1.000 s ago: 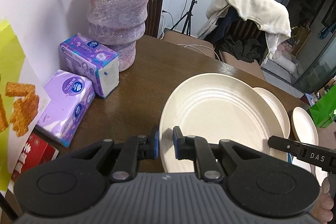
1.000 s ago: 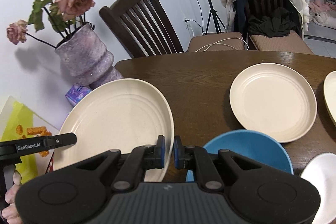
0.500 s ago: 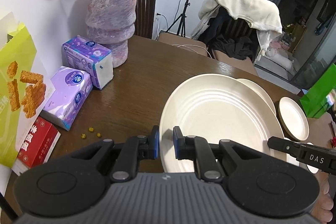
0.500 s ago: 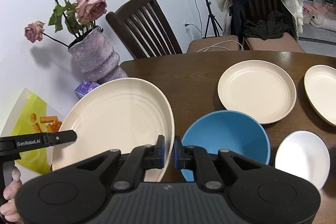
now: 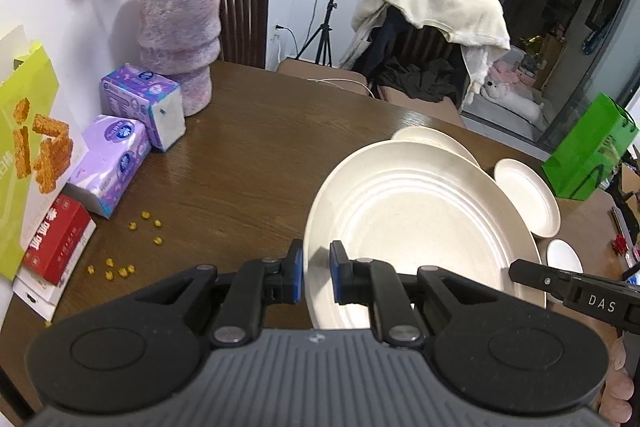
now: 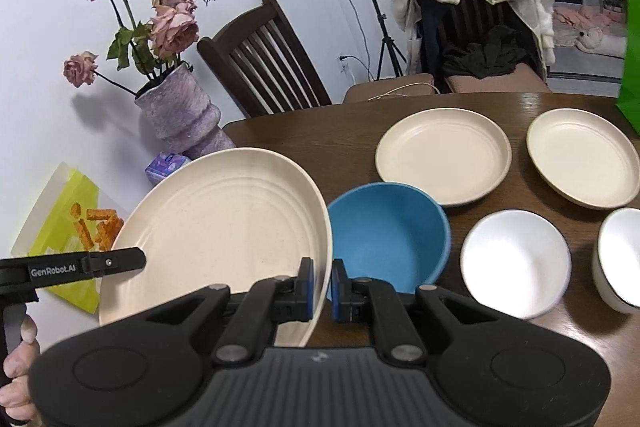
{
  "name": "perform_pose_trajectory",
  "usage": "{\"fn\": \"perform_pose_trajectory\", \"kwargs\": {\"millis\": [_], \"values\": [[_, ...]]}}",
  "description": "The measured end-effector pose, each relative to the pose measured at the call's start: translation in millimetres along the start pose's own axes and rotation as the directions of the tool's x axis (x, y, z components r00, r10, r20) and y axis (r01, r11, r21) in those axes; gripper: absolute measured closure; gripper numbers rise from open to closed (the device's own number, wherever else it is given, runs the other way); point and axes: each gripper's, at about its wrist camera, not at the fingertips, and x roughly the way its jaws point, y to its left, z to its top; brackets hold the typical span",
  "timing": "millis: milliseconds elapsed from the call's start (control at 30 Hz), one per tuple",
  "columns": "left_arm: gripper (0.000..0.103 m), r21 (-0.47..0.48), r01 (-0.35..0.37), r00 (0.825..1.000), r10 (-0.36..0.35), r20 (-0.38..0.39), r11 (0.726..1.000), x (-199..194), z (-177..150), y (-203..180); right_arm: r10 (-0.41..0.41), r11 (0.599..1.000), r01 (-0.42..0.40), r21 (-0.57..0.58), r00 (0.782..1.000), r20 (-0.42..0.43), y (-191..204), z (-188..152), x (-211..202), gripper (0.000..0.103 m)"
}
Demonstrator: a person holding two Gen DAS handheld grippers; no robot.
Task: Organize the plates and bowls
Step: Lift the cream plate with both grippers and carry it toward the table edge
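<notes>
Both my grippers pinch the big cream plate (image 6: 224,227): left gripper (image 5: 316,277) and right gripper (image 6: 320,287) each clamped on opposite rims, plate lifted. Stack target, cream plate (image 6: 444,155), lies ahead-right, beyond blue bowl (image 6: 388,235); right hand nearer.

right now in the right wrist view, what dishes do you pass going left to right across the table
large cream plate held in the claws → blue bowl → cream plate → white bowl → second cream plate
</notes>
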Motion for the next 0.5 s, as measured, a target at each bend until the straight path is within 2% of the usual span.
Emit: {"fn": "perform_pose_trajectory", "kwargs": {"millis": [500], "values": [[0.089, 0.044, 0.048, 0.999, -0.047, -0.019, 0.998, -19.1, -51.9, -50.0, -0.045, 0.999, 0.044, 0.029, 0.999, 0.029, -40.1, -42.7, -58.2, 0.095]]}}
